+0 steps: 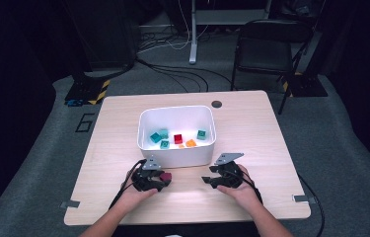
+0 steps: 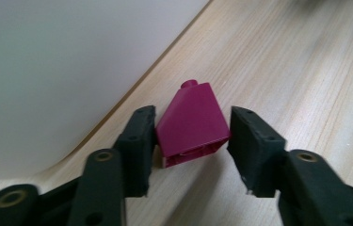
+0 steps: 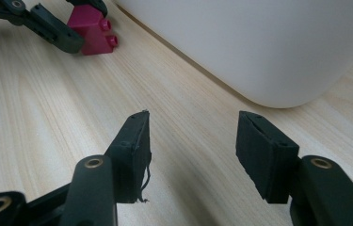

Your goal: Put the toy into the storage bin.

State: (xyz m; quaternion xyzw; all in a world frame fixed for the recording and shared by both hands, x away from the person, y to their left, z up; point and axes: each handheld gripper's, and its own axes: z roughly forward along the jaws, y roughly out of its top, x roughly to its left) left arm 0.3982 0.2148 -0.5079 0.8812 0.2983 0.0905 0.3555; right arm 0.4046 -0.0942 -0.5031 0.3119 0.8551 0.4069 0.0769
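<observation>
Magenta brick (image 2: 193, 126) is gripped between the left gripper (image 2: 190, 141) fingers beside the white bin (image 1: 177, 129); right gripper (image 3: 190, 150) fingers are held wide, nothing between them.

The brick (image 2: 192, 123) lies on the worktop (image 1: 251, 128) between the jaws of the left gripper (image 1: 159, 178), with the tub (image 1: 176, 157) just beyond and to that gripper's left. The right gripper (image 1: 211, 180) sits on the worktop to the right of the left one, apart from it, the tub's near wall ahead of it. Several small blocks (image 1: 177, 139) lie inside the tub
</observation>
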